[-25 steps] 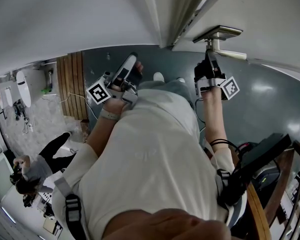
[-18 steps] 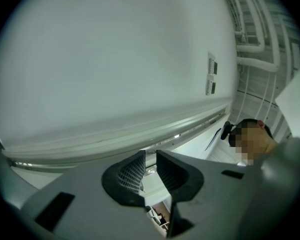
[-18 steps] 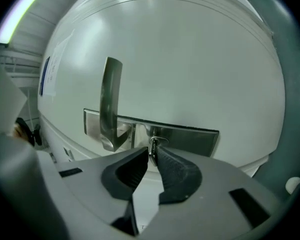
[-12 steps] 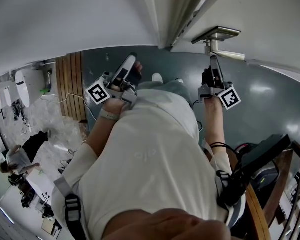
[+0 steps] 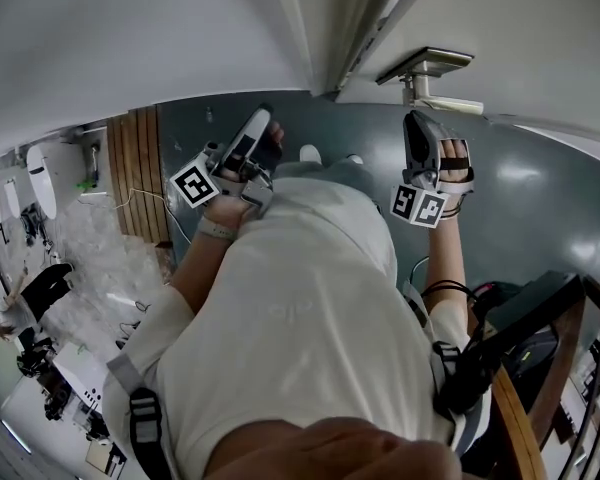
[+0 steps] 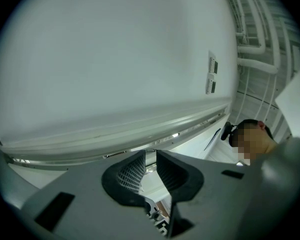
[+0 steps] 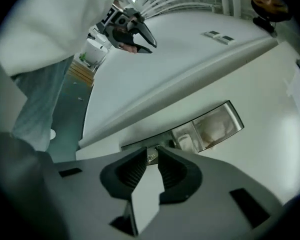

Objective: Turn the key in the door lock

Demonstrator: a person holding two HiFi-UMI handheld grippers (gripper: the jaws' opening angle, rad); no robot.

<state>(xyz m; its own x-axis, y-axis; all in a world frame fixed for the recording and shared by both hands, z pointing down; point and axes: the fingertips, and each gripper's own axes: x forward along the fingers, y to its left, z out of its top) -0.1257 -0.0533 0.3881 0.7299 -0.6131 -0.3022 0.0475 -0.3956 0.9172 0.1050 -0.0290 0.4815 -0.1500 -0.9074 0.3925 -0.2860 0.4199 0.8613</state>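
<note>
A wooden slat panel (image 5: 140, 173) stands on the grey-blue floor (image 5: 540, 198). Below and left of it a person (image 5: 25, 308) bends; far right, a wooden railing (image 5: 520, 428).

Count: 2 grippers, i.e. left gripper (image 5: 263, 118) and right gripper (image 5: 416, 120). 2 marker cubes, one per gripper: left cube (image 5: 193, 184), right cube (image 5: 418, 206). 1 door (image 5: 540, 48). 1 door handle (image 5: 427, 63). 1 key (image 7: 151, 157). 2 wall plates (image 7: 218, 35), side by side. 2 people: wearer (image 5: 300, 308), bystander (image 5: 10, 318). 1 wooden panel (image 5: 140, 168).
</note>
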